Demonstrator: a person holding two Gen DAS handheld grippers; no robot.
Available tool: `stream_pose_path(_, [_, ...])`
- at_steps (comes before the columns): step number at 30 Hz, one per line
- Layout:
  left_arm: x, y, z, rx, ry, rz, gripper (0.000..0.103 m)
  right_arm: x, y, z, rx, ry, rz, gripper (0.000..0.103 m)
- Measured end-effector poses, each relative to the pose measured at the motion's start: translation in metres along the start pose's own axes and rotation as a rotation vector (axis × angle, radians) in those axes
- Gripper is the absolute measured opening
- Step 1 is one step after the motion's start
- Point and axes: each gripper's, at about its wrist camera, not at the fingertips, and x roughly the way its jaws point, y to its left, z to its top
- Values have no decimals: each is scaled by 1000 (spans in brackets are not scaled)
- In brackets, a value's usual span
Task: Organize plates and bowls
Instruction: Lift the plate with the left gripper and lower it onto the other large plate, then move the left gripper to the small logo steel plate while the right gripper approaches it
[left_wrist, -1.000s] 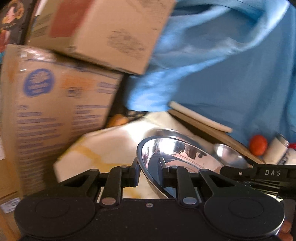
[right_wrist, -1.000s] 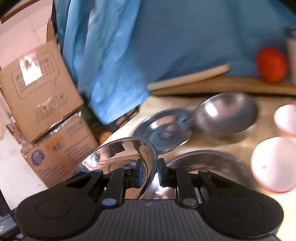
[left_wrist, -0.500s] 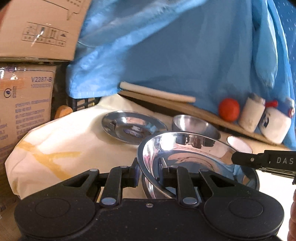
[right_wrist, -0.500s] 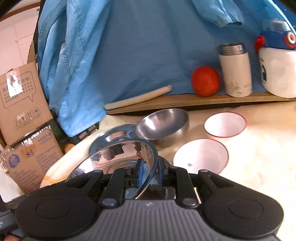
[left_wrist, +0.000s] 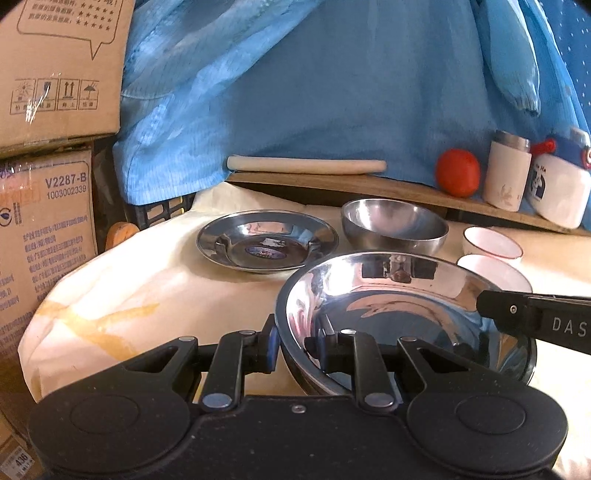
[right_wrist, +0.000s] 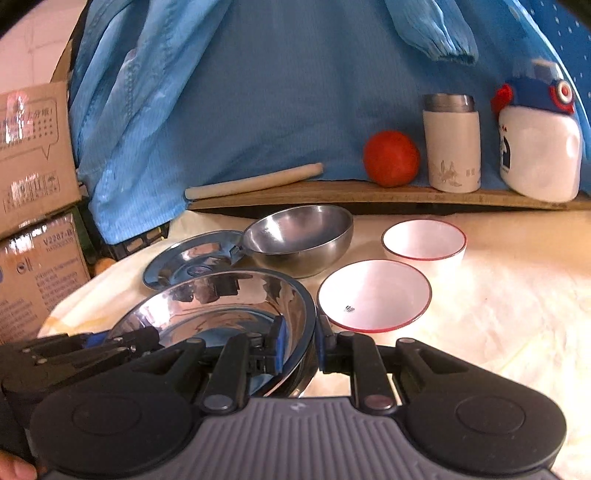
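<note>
A shiny steel deep plate (left_wrist: 399, 310) (right_wrist: 221, 306) is held low over the cream cloth by both grippers. My left gripper (left_wrist: 295, 349) is shut on its left rim. My right gripper (right_wrist: 300, 345) is shut on its right rim, one pad inside and one outside. Each gripper also shows in the other's view, the right gripper (left_wrist: 532, 325) and the left gripper (right_wrist: 92, 345). Behind lie a flat steel plate (left_wrist: 267, 245) (right_wrist: 192, 258) and a steel bowl (left_wrist: 395, 225) (right_wrist: 299, 236). Two white bowls with red rims (right_wrist: 373, 295) (right_wrist: 424, 242) stand to the right.
Cardboard boxes (left_wrist: 48, 177) are stacked at the left beside the table edge. Blue cloth (right_wrist: 277, 92) hangs behind. On a wooden board (right_wrist: 369, 194) at the back are a rolling pin (left_wrist: 306, 164), a red ball-like fruit (right_wrist: 391, 158), a white flask (right_wrist: 451, 144) and a white-and-blue bottle (right_wrist: 537, 144).
Both views have swung from the boxes round to the table and levelled out. The held plate has come down toward the cloth. Both grips stay the same.
</note>
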Motion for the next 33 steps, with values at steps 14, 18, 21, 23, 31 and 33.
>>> stream_pose_path(14, [8, 1, -5, 14, 30, -5, 23, 5, 16, -9, -96, -26, -76, 21])
stream_pose_path(18, [10, 3, -5, 11, 37, -10, 23, 6, 18, -10, -111, -33, -84, 22])
stream_pose_path(21, [10, 4, -5, 7, 37, -14, 23, 6, 21, -12, -129, -37, -93, 27])
stream_pose_path(23, [9, 5, -4, 4, 30, -19, 23, 7, 23, -13, -138, -36, -101, 29])
stream_pose_path(31, [4, 11, -3, -26, 10, -25, 34, 6, 20, -14, -111, -33, -67, 43])
stream_pose_path(33, [3, 15, -2, -43, 3, -22, 43, 4, 18, -14, -99, -41, -57, 54])
